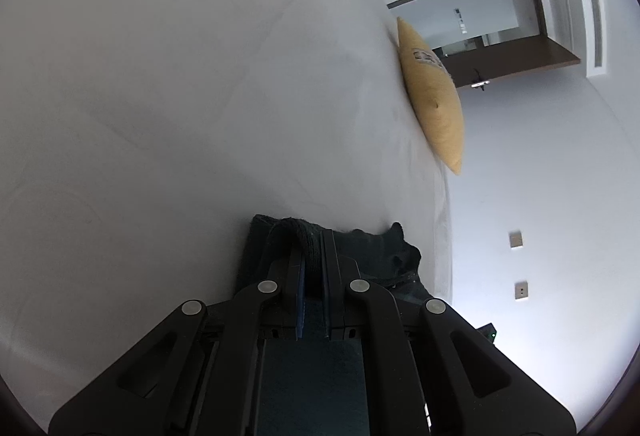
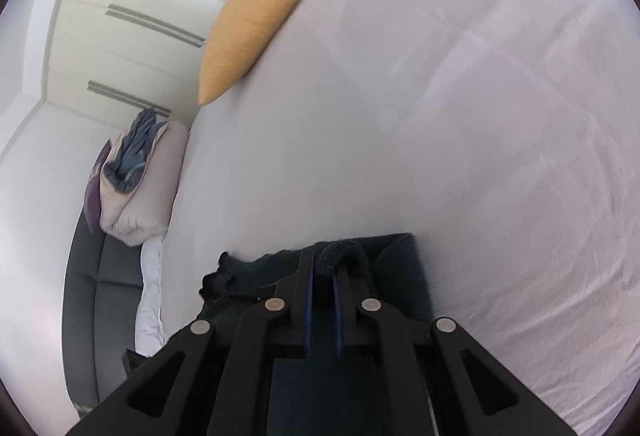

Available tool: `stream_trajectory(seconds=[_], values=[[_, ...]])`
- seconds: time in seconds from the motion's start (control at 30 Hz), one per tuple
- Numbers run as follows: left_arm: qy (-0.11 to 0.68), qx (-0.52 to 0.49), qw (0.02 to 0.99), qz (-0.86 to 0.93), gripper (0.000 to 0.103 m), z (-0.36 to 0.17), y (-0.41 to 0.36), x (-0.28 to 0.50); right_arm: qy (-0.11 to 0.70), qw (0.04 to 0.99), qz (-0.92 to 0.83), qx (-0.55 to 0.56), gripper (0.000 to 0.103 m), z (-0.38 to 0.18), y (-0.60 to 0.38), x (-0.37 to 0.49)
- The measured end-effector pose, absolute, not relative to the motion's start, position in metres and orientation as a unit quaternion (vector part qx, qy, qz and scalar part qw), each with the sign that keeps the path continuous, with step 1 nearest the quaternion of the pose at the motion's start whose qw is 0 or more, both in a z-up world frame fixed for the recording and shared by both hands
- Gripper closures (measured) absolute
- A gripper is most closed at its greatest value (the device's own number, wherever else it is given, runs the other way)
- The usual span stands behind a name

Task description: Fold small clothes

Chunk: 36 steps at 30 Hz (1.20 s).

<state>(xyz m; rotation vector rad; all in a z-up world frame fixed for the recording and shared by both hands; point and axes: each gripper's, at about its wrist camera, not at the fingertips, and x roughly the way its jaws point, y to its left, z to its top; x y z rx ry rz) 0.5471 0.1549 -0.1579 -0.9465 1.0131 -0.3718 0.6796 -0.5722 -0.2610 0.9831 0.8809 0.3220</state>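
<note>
A dark teal garment (image 1: 384,256) hangs low over the white bed sheet (image 1: 160,95), held by both grippers. My left gripper (image 1: 313,242) is shut on a thick folded edge of it, which bulges out between the blue pads. In the right wrist view the same dark garment (image 2: 404,276) drapes around my right gripper (image 2: 324,268), which is shut on a rolled hem of the cloth. Most of the garment lies hidden beneath the gripper bodies.
A yellow cushion (image 1: 434,95) (image 2: 256,19) rests on the bed at its far edge. Beside the bed stands a dark sofa (image 2: 100,300) with a pile of pale bedding and blue clothes (image 2: 136,171). White wardrobe doors (image 2: 120,19) and a doorway (image 1: 492,27) lie beyond.
</note>
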Motion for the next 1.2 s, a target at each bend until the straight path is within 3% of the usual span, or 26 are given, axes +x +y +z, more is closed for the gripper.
stream_trajectory(seconds=[0.13, 0.2, 0.23, 0.27, 0.3, 0.33, 0.5, 0.7, 0.8, 0.97, 1.0, 1.13, 1.2], values=[[0.468, -0.447, 0.742, -0.174, 0.095, -0.162, 0.156, 0.550, 0.397, 0.781, 0.147, 0.460, 0.087, -0.263, -0.573, 0.681], [0.463, -0.452, 0.742, -0.176, 0.085, -0.161, 0.158, 0.552, 0.388, 0.782, 0.141, 0.468, 0.071, -0.262, -0.577, 0.681], [0.458, -0.454, 0.745, -0.171, 0.080, -0.160, 0.161, 0.553, 0.379, 0.783, 0.136, 0.474, 0.057, -0.261, -0.580, 0.680], [0.453, -0.458, 0.746, -0.169, 0.063, -0.157, 0.164, 0.553, 0.372, 0.787, 0.125, 0.476, 0.043, -0.259, -0.584, 0.679], [0.445, -0.464, 0.748, -0.166, 0.031, -0.155, 0.168, 0.553, 0.363, 0.791, 0.109, 0.480, 0.041, -0.257, -0.588, 0.677], [0.440, -0.464, 0.753, -0.155, 0.022, -0.151, 0.172, 0.552, 0.360, 0.792, 0.107, 0.481, 0.041, -0.256, -0.590, 0.677], [0.405, -0.464, 0.777, -0.131, 0.020, -0.124, 0.187, 0.538, 0.350, 0.818, 0.102, 0.445, 0.041, -0.237, -0.591, 0.662], [0.412, -0.363, 0.818, -0.171, 0.020, -0.085, 0.121, 0.520, 0.357, 0.839, 0.181, 0.368, 0.041, -0.205, -0.538, 0.632], [0.428, -0.306, 0.828, -0.194, 0.020, -0.090, 0.075, 0.504, 0.370, 0.853, 0.207, 0.303, 0.041, -0.195, -0.496, 0.624], [0.457, -0.259, 0.829, -0.192, 0.020, -0.122, 0.037, 0.493, 0.395, 0.826, 0.222, 0.334, 0.042, -0.223, -0.480, 0.629], [0.461, -0.252, 0.830, -0.184, 0.020, -0.129, 0.033, 0.494, 0.400, 0.823, 0.215, 0.341, 0.046, -0.233, -0.484, 0.631], [0.453, -0.240, 0.838, -0.188, 0.020, -0.132, 0.030, 0.484, 0.383, 0.817, 0.173, 0.394, 0.084, -0.260, -0.523, 0.619], [0.450, -0.243, 0.838, -0.190, 0.020, -0.132, 0.030, 0.483, 0.369, 0.819, 0.153, 0.413, 0.085, -0.264, -0.547, 0.609]])
